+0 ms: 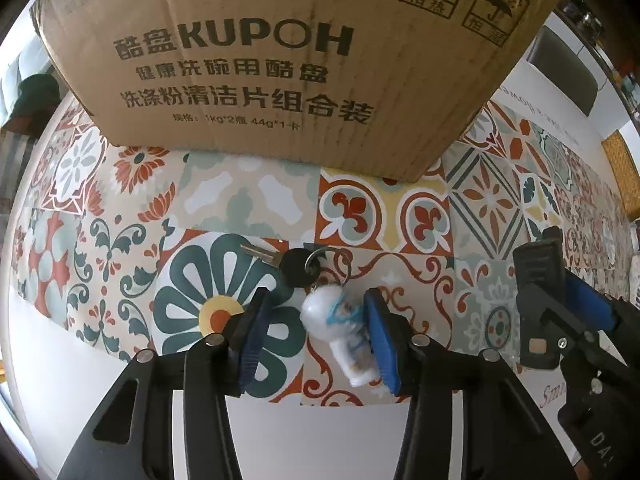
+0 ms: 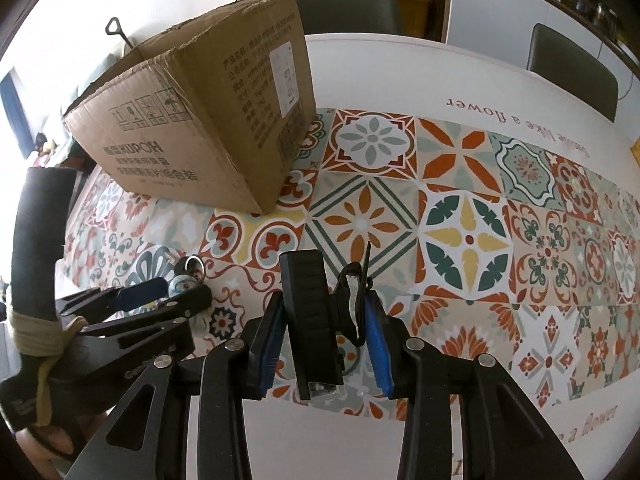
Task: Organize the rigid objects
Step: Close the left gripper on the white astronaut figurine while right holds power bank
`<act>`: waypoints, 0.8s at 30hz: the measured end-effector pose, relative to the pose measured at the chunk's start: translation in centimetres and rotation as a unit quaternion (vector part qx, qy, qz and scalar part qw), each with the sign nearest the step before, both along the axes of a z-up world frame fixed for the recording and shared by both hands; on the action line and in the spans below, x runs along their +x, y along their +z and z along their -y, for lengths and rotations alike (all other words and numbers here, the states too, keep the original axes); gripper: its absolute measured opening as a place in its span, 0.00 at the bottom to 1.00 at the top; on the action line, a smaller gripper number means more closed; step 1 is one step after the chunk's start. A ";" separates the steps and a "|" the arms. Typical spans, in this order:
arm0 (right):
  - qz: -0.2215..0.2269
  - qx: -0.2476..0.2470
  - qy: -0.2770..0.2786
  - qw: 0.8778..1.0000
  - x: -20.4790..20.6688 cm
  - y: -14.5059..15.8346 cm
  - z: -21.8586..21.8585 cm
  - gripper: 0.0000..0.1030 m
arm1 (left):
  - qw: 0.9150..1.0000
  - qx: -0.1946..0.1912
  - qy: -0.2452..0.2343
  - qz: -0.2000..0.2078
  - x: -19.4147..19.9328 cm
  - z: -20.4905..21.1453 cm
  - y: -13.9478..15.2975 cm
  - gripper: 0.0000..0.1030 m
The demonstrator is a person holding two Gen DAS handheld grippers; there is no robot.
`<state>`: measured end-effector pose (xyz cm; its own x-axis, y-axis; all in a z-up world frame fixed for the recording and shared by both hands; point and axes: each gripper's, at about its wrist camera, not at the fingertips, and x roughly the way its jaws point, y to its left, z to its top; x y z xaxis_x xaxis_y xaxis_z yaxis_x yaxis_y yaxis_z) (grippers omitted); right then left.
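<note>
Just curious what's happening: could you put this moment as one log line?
left gripper: around astronaut keychain, not gripped | right gripper: holds black device | cardboard box: behind

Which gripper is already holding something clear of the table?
The right gripper, clamped on a black device held aloft. The left gripper only straddles the white astronaut keychain lying on the mat.

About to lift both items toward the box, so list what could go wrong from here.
1. The left hand-held gripper touches the white figure keychain with only one pad; it may slip, and the key will dangle.
2. The right hand-held gripper holds a black device with a loose strap that may snag on the cardboard box.
</note>
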<state>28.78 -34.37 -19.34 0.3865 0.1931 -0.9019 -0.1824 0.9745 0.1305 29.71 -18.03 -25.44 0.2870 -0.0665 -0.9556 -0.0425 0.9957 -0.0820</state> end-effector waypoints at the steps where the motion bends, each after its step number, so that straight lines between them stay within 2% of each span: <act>1: -0.001 0.001 0.001 1.000 0.0 -0.1 -0.1 0.37 | 1.000 0.007 -0.002 0.004 0.0 0.1 0.0 0.33; 3: -0.004 0.003 0.002 1.000 0.0 -0.3 -0.2 0.37 | 1.000 0.004 -0.003 0.012 -0.1 0.0 0.0 0.30; 7: -0.008 0.009 0.003 1.000 -0.1 -0.6 -0.5 0.37 | 0.999 -0.035 -0.010 0.019 -0.2 -1.6 0.2 0.30; 10: -0.011 0.016 0.005 1.000 -0.2 -0.7 -0.9 0.37 | 0.998 -0.048 -0.015 0.025 -0.7 -2.4 0.4 0.30; 20: -0.017 0.028 0.008 0.999 -0.7 -1.1 -2.1 0.37 | 0.997 -0.040 -0.045 0.050 -2.7 -3.3 2.7 0.30; 24: -0.016 0.039 0.001 0.999 -1.1 -0.7 -2.2 0.37 | 0.995 -0.036 -0.056 0.068 -3.8 -4.4 4.5 0.30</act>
<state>27.64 -32.13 -20.06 0.3563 0.2640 -0.8963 -0.1793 0.9607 0.2117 25.94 -13.64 -20.97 0.4001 -0.1723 -0.9001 0.0854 0.9849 -0.1506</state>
